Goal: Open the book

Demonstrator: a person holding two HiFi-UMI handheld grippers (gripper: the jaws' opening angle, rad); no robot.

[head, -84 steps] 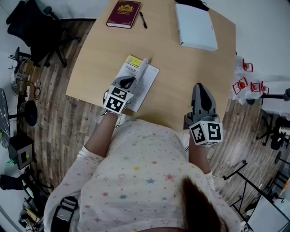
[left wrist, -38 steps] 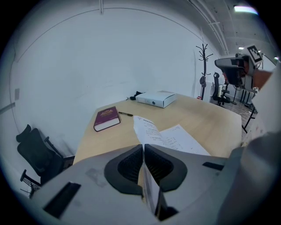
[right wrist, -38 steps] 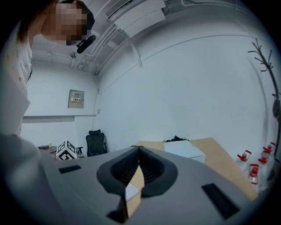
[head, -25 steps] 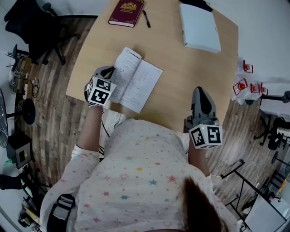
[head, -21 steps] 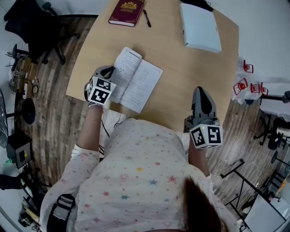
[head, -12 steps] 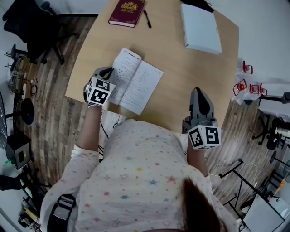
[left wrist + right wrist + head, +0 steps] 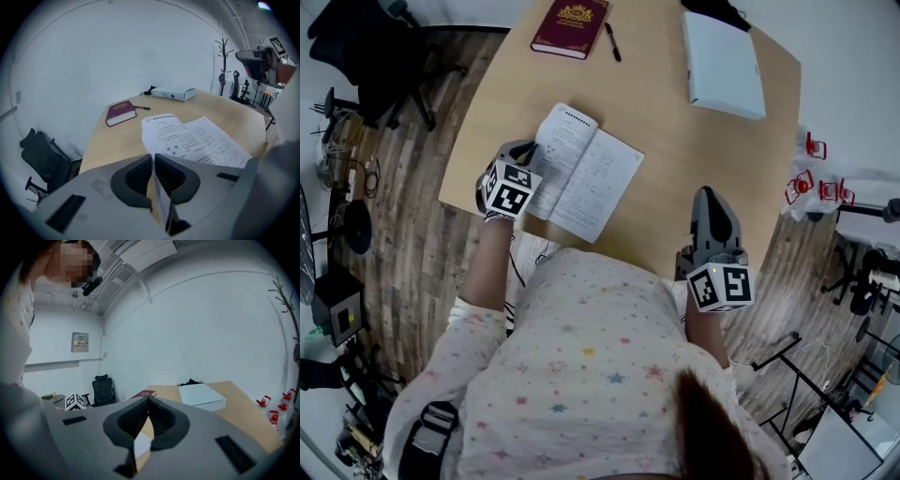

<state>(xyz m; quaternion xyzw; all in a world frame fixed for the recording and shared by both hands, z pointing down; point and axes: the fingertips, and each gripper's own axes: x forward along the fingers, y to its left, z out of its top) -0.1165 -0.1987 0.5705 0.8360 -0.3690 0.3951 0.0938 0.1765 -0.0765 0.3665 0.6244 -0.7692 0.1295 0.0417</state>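
Observation:
The thin white book (image 7: 586, 173) lies open and flat on the wooden table (image 7: 675, 150), its printed pages facing up; the left gripper view shows the same book (image 7: 197, 138) just ahead of the jaws. My left gripper (image 7: 528, 147) sits at the book's left edge, and in its own view the left gripper (image 7: 153, 159) has its jaws together with a thin sheet edge running between them. My right gripper (image 7: 712, 195) rests at the table's near edge, well right of the book, and the right gripper (image 7: 148, 401) is shut on nothing.
A dark red book (image 7: 570, 16) and a black pen (image 7: 613, 42) lie at the table's far side, a white box (image 7: 724, 52) at the far right. An office chair (image 7: 366, 47) stands left of the table; red-capped items (image 7: 816, 183) sit off its right edge.
Since 3.4 s ago the cover has swung over to the left and the book lies open, with my left gripper carried left along with it. Over the last second nothing has moved noticeably.

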